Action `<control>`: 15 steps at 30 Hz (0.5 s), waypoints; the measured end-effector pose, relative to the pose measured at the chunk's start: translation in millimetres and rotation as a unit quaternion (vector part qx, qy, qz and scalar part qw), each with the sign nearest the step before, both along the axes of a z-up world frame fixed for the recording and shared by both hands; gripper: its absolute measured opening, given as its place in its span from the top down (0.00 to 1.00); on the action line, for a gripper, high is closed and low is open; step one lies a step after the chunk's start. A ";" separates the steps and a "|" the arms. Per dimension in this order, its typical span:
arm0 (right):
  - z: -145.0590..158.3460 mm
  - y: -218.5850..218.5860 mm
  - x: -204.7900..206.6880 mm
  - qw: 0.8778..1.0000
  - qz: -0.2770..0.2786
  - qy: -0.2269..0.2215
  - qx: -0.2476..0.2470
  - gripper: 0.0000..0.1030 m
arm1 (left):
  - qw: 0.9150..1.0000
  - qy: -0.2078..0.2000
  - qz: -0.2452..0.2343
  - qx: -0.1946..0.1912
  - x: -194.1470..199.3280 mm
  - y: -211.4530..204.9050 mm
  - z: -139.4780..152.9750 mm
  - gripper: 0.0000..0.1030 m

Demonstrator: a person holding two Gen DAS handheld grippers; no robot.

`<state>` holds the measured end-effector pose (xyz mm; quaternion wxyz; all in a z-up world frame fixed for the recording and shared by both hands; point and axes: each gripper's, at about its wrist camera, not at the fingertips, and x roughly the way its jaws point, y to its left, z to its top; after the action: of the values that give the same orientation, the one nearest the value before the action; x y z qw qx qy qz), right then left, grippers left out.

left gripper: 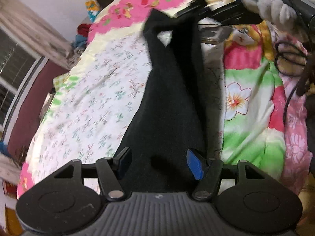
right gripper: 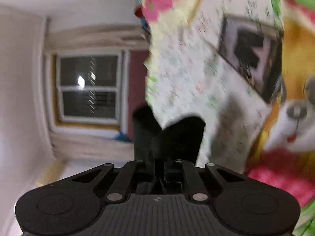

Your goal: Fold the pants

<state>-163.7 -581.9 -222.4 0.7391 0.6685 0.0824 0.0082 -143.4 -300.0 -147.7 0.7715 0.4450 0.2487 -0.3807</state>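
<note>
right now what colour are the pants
Black pants, clearest in the left wrist view.

1. A home bedroom: a bed (left gripper: 88, 90) fills most of the left wrist view, spread with a white sheet printed with small flowers and edged in pink.
2. A bright quilt (left gripper: 254, 102) in pink and green, with a large flower and cartoon figures, lies along one side of the bed.
3. A window (right gripper: 88, 87) with white frames and dark panes sits in a pale wall, with light curtains (right gripper: 94, 37) at its sides.
4. Loose colourful clothes (left gripper: 82, 33) are heaped at the far end of the bed.
</note>
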 end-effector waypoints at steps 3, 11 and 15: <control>20.6 -13.2 -24.4 0.997 -0.051 0.003 -0.058 1.00 | 0.999 0.019 0.027 -0.020 5.0 8.1 5.9 0.32; 6.6 22.4 -27.3 0.983 0.003 0.141 -0.120 0.58 | 0.999 0.015 0.029 -0.021 -6.9 15.5 4.8 0.32; -2.6 46.5 -28.9 0.982 0.033 0.149 -0.111 0.57 | 0.999 0.020 0.036 -0.028 -7.3 17.9 4.8 0.32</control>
<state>-192.6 -535.4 -225.0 0.7873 0.5733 0.2140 -0.0763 -150.7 -282.1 -142.9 0.7918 0.4065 0.2688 -0.3682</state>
